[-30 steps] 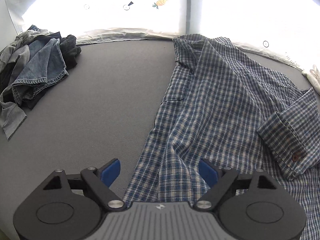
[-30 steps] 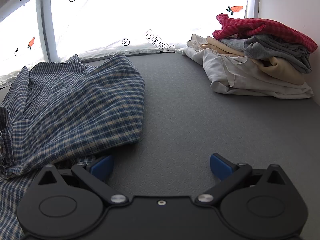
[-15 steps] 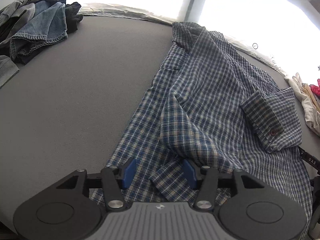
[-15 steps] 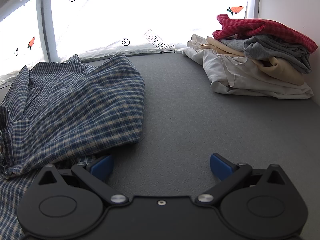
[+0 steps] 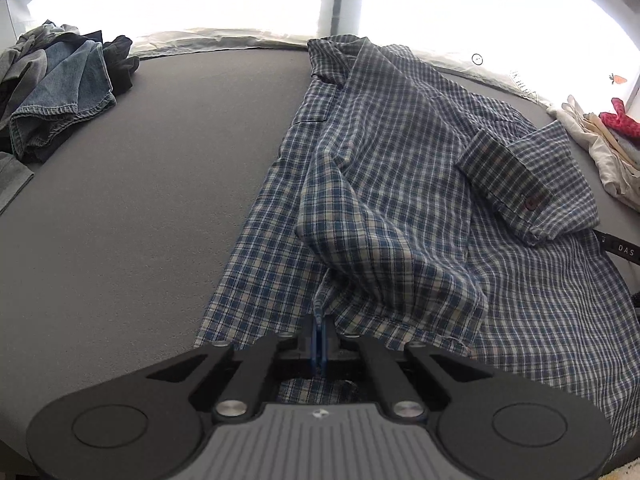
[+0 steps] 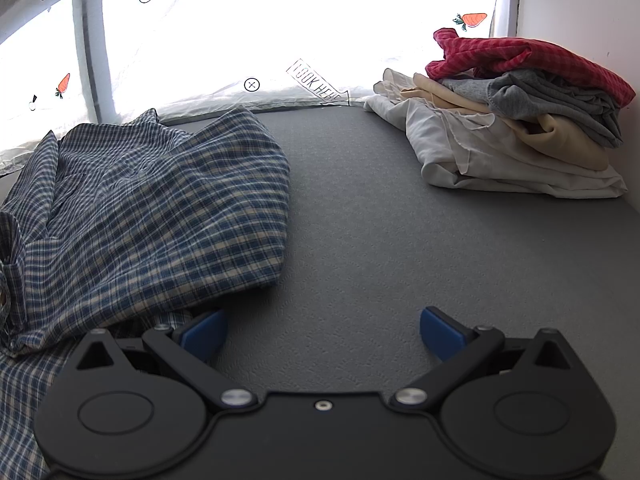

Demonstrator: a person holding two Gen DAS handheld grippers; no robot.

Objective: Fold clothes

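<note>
Here, in the left wrist view, the left hand-held gripper (image 5: 320, 334) has its two blue pads pressed together on a raised fold of the plaid shirt (image 5: 400, 184), pinching the cloth near the shirt's lower edge. The shirt lies spread along the right half of the grey counter (image 5: 140, 200), collar toward the bright curtain (image 5: 460, 8), with one buttoned cuff (image 5: 516, 184) folded over onto its body. At the far left corner sits one loose heap of dark clothes (image 5: 60, 88), denim on top, which only this view shows. At the far right edge a sliver of the folded stack (image 5: 600, 140) appears, and a black strap end marked with letters (image 5: 620, 246) pokes in beside the shirt.

In the right wrist view, the right hand-held gripper (image 6: 322, 330) stands wide open with nothing between its pads; its left pad (image 6: 204, 330) is just beside the shirt's (image 6: 152, 208) edge, its right pad (image 6: 442, 330) over bare counter (image 6: 380, 240). This view alone shows the folded stack (image 6: 520, 128) in full, against the white wall (image 6: 580, 8): one red checked piece on top, one grey, one cream, and white cloth at the bottom. The curtain (image 6: 260, 20) carries two carrot prints here and a "LOOK HERE" label (image 6: 316, 82).

No containers are in either view.
</note>
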